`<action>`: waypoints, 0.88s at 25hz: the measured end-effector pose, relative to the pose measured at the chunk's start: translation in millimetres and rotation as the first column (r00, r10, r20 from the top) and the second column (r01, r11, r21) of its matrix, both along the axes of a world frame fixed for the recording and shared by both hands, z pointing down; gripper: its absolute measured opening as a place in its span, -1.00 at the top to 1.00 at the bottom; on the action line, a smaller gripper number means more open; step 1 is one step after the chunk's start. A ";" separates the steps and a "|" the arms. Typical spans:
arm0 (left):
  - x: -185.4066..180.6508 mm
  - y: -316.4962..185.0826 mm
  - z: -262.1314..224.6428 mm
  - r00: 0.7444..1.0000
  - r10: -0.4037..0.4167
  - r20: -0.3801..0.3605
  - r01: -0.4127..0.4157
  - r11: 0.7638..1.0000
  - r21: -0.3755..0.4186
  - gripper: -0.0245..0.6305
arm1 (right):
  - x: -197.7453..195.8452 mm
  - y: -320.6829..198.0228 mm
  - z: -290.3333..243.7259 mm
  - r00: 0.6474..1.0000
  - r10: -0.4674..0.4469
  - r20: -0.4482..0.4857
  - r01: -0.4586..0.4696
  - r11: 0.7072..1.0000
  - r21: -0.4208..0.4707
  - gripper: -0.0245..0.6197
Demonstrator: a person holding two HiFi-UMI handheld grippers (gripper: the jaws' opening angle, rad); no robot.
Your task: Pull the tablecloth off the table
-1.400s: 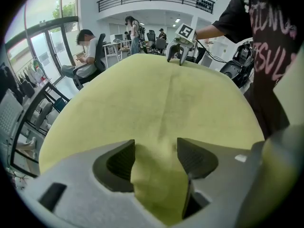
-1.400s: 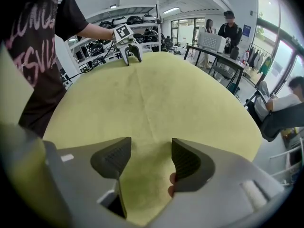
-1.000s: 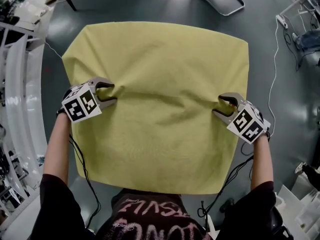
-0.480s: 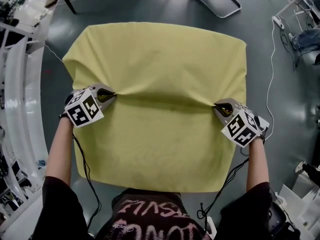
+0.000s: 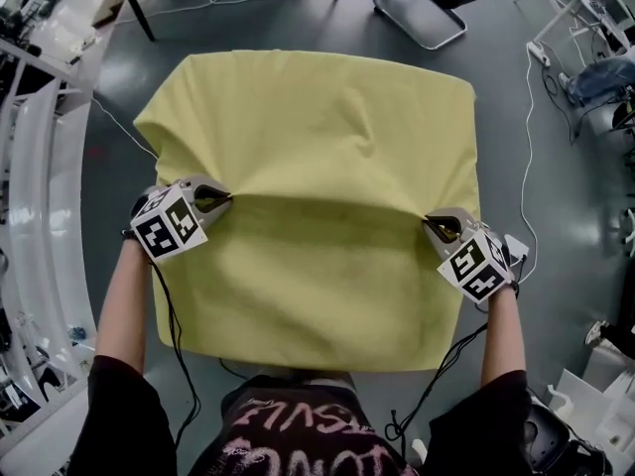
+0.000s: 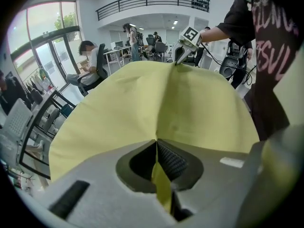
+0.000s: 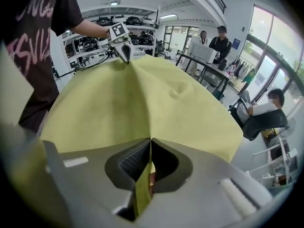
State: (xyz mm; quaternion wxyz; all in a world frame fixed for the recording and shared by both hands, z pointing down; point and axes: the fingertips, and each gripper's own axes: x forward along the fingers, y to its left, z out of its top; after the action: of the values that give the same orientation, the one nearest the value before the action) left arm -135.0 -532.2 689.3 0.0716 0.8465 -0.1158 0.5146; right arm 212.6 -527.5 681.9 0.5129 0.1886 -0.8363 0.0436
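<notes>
While the yellow tablecloth [image 5: 327,147] is spread over the table, a pinched fold of it is clamped in the left gripper [image 5: 222,202] and another in the right gripper [image 5: 431,225], with a taut ridge drawn between them. Both folds should be held firmly and drawn evenly toward the person, so that neither side slips

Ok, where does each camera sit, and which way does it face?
Head view: on the person's head, looking steeply down at the tablecloth; both forearms, left gripper and right gripper show.
Left gripper view: on the left gripper, facing across the tablecloth; its fingers pinch it.
Right gripper view: on the right gripper, facing back; its fingers likewise.
Shared: both gripper views show the opposite gripper and the person's shirt.
</notes>
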 end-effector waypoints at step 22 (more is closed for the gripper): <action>-0.9 199.6 -57.4 0.999 0.014 -0.044 -0.015 1.000 -0.017 0.90 | -1.1 193.0 -71.6 0.988 0.131 0.075 -0.138 0.987 0.084 0.88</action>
State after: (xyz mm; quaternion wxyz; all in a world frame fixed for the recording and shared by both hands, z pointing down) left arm -135.9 -332.6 631.9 0.0778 0.8578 -0.1035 0.4974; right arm 211.5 -334.5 610.3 0.4707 0.2656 -0.8400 0.0476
